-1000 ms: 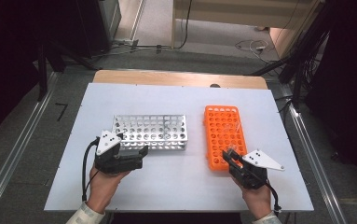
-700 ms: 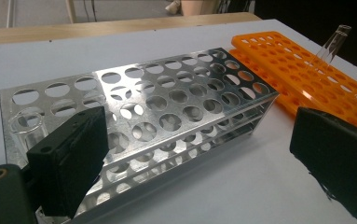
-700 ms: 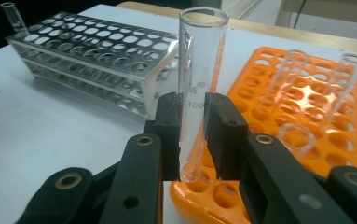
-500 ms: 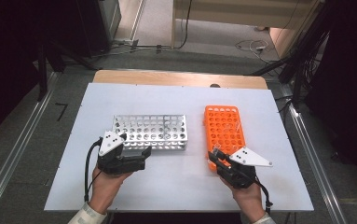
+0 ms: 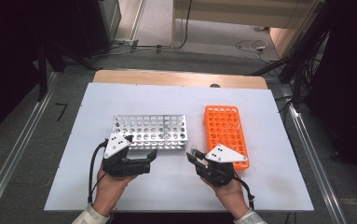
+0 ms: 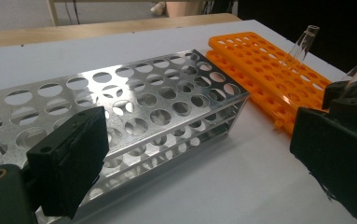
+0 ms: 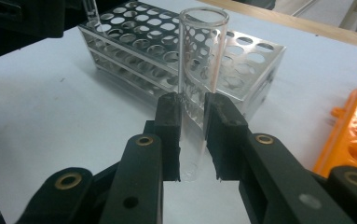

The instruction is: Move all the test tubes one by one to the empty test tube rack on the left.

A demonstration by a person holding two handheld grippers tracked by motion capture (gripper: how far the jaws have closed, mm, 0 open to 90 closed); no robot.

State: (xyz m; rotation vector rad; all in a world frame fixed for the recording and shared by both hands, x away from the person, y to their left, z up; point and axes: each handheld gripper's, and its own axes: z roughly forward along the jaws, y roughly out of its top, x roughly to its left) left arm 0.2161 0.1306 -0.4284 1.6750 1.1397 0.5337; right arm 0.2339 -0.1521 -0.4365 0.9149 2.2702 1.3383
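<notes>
At lower left of the high view, the left gripper [image 5: 152,157] rests beside the metal test-tube rack [image 5: 149,132], jaws spread wide and empty; it looks best kept just clear of the rack's near wall. Right of centre, the right gripper [image 5: 193,155] is clamped narrowly on a clear glass test tube [image 7: 197,88], held upright between the pads. To seat it well, I would keep the tube vertical over one hole and release only once it stands. The orange rack [image 5: 226,133] sits at right.
</notes>
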